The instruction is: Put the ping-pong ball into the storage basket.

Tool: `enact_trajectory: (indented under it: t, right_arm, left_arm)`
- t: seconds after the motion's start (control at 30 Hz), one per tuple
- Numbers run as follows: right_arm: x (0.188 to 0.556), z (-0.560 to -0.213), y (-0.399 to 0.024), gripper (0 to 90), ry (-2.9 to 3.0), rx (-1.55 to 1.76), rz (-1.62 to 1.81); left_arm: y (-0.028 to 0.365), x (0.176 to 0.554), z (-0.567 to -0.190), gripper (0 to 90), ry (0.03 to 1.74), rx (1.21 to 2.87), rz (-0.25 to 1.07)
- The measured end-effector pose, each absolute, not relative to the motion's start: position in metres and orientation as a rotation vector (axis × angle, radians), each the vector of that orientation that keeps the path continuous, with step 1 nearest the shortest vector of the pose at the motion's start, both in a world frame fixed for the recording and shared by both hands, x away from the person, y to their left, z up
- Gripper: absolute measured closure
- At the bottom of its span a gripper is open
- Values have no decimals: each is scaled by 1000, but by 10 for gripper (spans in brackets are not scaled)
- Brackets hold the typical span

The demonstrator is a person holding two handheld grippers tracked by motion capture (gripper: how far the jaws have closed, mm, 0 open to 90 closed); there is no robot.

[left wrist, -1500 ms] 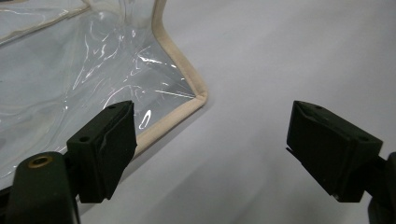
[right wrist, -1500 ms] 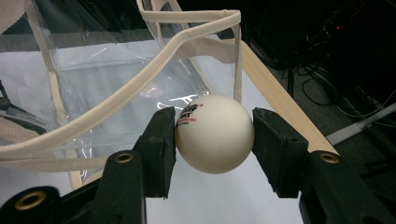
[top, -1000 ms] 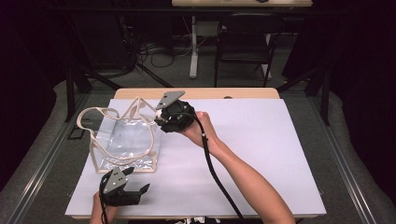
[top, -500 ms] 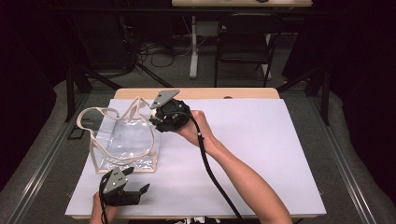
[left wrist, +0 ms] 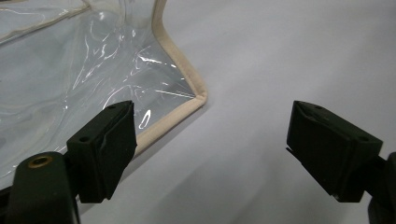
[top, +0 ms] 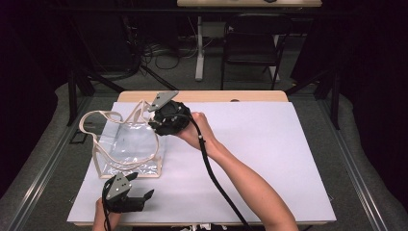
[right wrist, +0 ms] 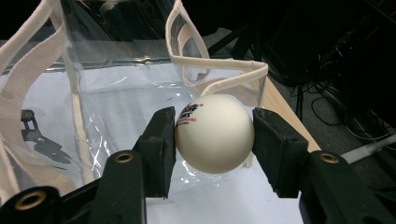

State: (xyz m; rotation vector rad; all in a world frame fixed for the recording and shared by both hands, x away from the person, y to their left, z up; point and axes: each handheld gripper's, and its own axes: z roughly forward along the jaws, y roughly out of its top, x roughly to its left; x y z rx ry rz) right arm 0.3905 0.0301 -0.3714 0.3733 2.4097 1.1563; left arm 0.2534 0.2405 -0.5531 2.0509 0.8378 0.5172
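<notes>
Gripping a white ball point(right wrist: 214, 133) in your right gripper point(right wrist: 214, 140) beside the clear bag point(top: 126, 144), centre frame; your left gripper point(left wrist: 210, 140) fingers are spreading released, lower left.

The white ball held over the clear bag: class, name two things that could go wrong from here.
1. The right gripper holds the white ball by its round sides alone; it could squirt out sideways.
2. The clear bag is floppy and its beige handles droop near the opening, so a released ball might hit a strap and roll off the table.
3. The left gripper stands open beside the bag's corner, not steadying it.
</notes>
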Motion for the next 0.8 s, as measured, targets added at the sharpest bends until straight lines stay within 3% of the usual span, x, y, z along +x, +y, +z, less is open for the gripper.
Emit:
enact_trajectory:
  t: [0.8]
  right_arm:
    - [391,-372,54,506,2486,326,1105]
  left_arm:
    - [240,253,-553,163,837,2051,517]
